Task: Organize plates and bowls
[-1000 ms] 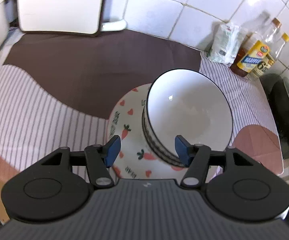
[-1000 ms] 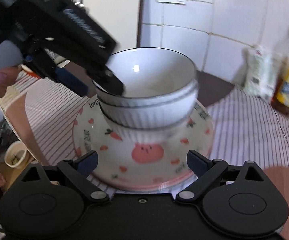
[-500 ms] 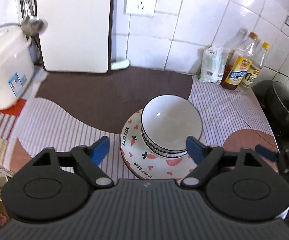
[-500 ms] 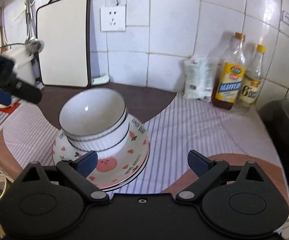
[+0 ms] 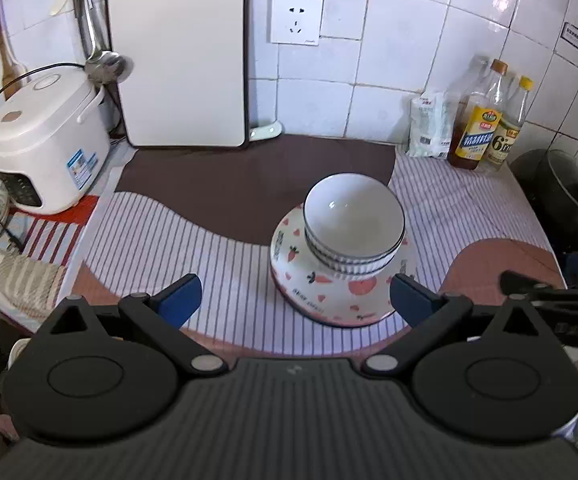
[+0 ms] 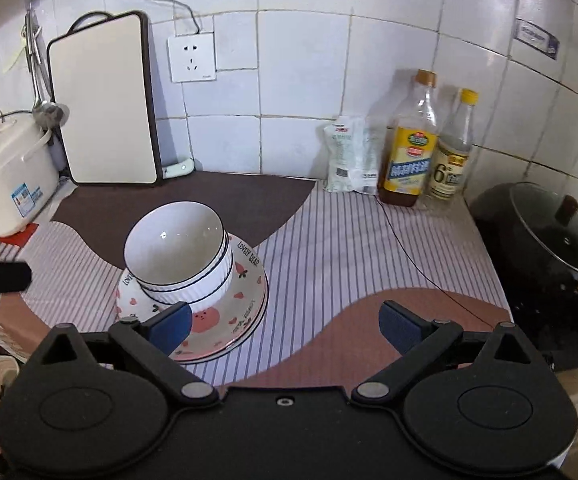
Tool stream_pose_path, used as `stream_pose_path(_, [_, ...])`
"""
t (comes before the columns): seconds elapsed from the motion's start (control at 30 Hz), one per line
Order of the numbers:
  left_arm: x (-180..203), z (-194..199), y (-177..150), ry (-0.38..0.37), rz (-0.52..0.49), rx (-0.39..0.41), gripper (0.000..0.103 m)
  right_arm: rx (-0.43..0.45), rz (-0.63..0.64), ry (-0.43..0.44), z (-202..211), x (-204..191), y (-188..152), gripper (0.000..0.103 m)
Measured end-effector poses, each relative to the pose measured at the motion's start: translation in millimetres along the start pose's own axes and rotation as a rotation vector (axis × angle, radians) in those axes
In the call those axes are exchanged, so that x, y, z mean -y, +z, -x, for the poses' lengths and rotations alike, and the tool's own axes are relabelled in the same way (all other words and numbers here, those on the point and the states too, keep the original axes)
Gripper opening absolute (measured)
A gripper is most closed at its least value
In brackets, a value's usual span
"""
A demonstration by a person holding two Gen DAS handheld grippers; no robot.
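Observation:
White bowls (image 5: 353,222) with dark rims sit nested on a stack of cartoon-printed plates (image 5: 317,292) on the striped counter cloth. The same bowls (image 6: 179,250) and plates (image 6: 245,296) appear at the left in the right wrist view. My left gripper (image 5: 295,298) hovers well above and in front of the stack; its jaws are opening wide, with nothing between them. My right gripper (image 6: 285,326) is open and empty, raised off to the right of the stack. Its tip (image 5: 545,292) shows at the right edge of the left wrist view.
A rice cooker (image 5: 43,152) stands at the left and a white cutting board (image 5: 177,60) leans on the tiled wall. A pouch (image 6: 349,156) and two bottles (image 6: 409,148) stand at the back right. A lidded black pot (image 6: 541,236) sits on the stove at far right.
The left gripper let go of the top bowl, opened wide and pulled up and back. The right gripper also rose and drew away, so the stack looks smaller in both views.

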State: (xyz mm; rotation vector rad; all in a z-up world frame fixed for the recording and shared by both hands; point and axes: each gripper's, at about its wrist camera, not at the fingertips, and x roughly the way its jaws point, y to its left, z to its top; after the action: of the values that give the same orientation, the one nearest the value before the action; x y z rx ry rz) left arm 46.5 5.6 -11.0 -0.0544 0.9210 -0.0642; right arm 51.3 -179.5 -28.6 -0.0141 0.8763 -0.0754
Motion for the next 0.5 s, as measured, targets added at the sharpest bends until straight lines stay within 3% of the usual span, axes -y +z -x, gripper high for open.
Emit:
stream_pose_path(0.33, [3, 27, -22, 0.073, -0.065, 0.004, 0.102, 0.050, -0.019, -0.062, 57, 2, -16, 0.101])
stream_pose_path(0.5, [2, 38, -30, 0.068, -0.064, 0.004, 0.102, 0.083, -0.013, -0.079, 75, -7, -27, 0.101])
